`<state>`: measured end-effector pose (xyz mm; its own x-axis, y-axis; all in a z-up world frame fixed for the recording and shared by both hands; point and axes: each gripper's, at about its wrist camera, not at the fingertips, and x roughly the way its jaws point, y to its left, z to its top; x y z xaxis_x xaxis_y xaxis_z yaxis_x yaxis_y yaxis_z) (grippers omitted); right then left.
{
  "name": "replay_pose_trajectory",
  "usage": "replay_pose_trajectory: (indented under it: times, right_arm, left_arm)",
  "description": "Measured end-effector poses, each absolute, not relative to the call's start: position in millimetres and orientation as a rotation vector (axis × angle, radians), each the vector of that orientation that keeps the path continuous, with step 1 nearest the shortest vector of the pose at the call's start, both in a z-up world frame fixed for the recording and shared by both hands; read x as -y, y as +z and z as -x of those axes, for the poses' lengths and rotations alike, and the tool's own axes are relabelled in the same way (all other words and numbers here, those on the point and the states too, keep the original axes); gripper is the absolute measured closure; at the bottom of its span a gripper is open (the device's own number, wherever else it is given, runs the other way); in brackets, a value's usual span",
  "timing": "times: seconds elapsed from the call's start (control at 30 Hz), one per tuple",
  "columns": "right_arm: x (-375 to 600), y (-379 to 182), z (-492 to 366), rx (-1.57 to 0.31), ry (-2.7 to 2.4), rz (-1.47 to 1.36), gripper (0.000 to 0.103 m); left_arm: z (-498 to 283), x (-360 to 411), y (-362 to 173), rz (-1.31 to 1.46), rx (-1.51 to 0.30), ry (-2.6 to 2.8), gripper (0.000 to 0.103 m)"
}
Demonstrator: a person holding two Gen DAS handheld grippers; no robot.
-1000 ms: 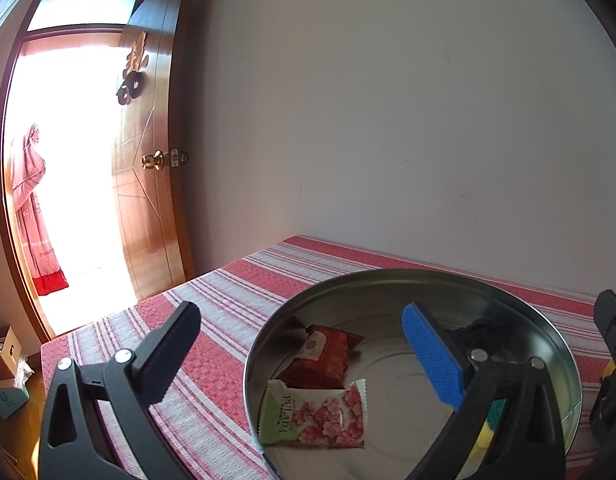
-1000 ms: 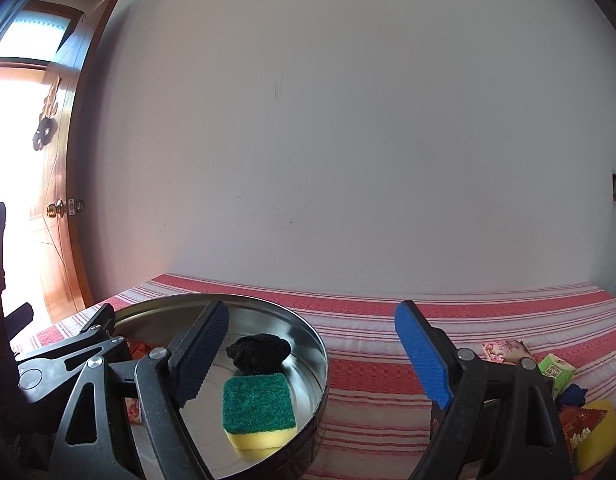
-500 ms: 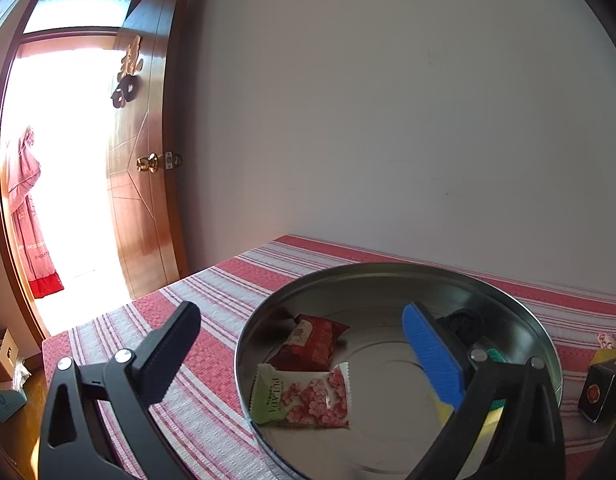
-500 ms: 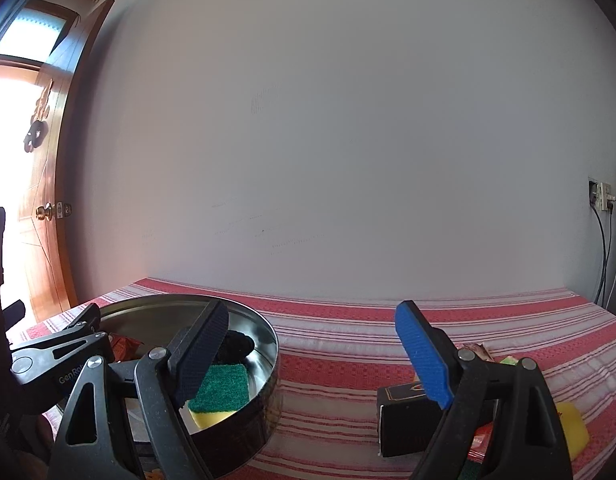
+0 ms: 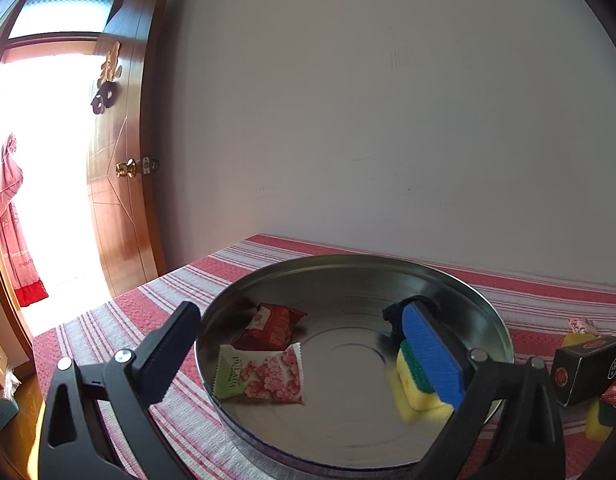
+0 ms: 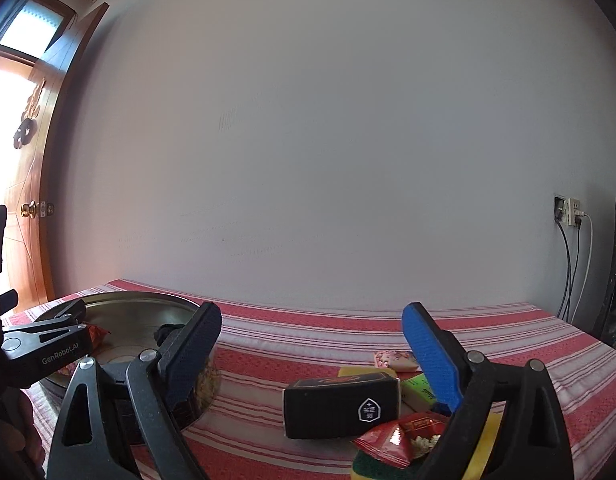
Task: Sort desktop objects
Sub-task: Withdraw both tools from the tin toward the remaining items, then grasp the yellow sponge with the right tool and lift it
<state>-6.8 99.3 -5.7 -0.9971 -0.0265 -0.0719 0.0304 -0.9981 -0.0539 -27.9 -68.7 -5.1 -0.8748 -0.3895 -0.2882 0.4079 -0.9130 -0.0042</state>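
Red striped cloth lies under my right gripper, jaws just spreading, empty, black box ahead; my left gripper is wide too.

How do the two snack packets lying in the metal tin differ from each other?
The red packet is dark red with a small pale label; the pink-flowered packet is white with pink blossoms and a green end. The red packet lies farther back in the round tin; the pink-flowered packet lies nearer the front rim, its corner overlapping the red packet. Both are sealed, crimp-edged packets lying flat in the tin's left half.
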Motion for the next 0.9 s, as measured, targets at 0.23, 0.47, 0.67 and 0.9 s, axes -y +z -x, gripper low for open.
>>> replay_pose_trajectory:
  times: [0.23, 0.47, 0.67, 0.9]
  right_arm:
    - [-130.9, -5.7, -12.6, -0.146, -3.21, 0.043, 0.007]
    - [-176.0, -7.5, -17.0, -0.032, -3.26, -0.02, 0.007]
    - [-223.8, -10.7, -9.8, 0.087, -3.315, -0.197, 0.007]
    - [-269.2, -20.6, -2.3, 0.339, -3.229, -0.518, 0.007]
  left_arm:
    - [25.6, 37.9, -3.2, -0.403, -0.03, -2.782, 0.001]
    - [26.0, 7.7, -2.8, -0.424, 0.012, -2.861, 0.001]
    - [27.3, -15.4, -2.3, -0.461, 0.056, -2.942, 0.001]
    - [31.3, -54.1, -5.1, -0.517, 0.182, -3.032, 0.001]
